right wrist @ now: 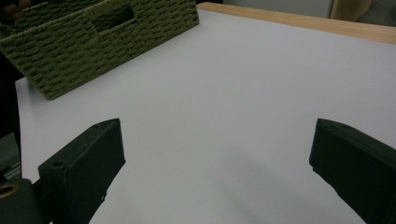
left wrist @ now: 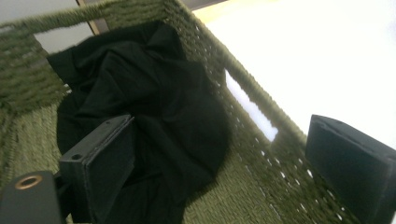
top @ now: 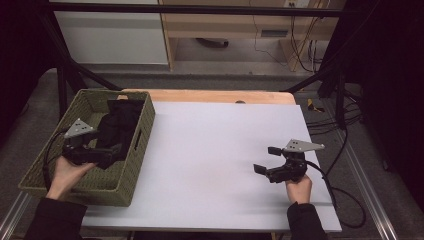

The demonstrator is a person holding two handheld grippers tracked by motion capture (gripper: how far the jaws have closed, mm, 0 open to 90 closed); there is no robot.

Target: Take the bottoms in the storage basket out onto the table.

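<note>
A green woven basket (top: 132, 165) stands on the left part of the white table (top: 215, 145). A crumpled black cloth (top: 117, 125) lies inside it, bunched toward the far end. My left gripper (top: 112, 152) is down inside the basket at the cloth's near edge. In the left gripper view it (left wrist: 222, 126) is open, with one jaw against the black cloth (left wrist: 154, 102) and the other near the basket's side wall (left wrist: 261, 140). My right gripper (top: 266, 159) hovers open over the bare table at the right, with nothing between its jaws. In the right gripper view it (right wrist: 215, 140) points toward the basket (right wrist: 93, 42).
A wooden strip (top: 220, 96) borders the table's far edge. Black frame bars (top: 320, 75) rise at both far corners, and loose cables (top: 345, 115) lie on the floor to the right. The basket's side wall has a handle slot (left wrist: 254, 114).
</note>
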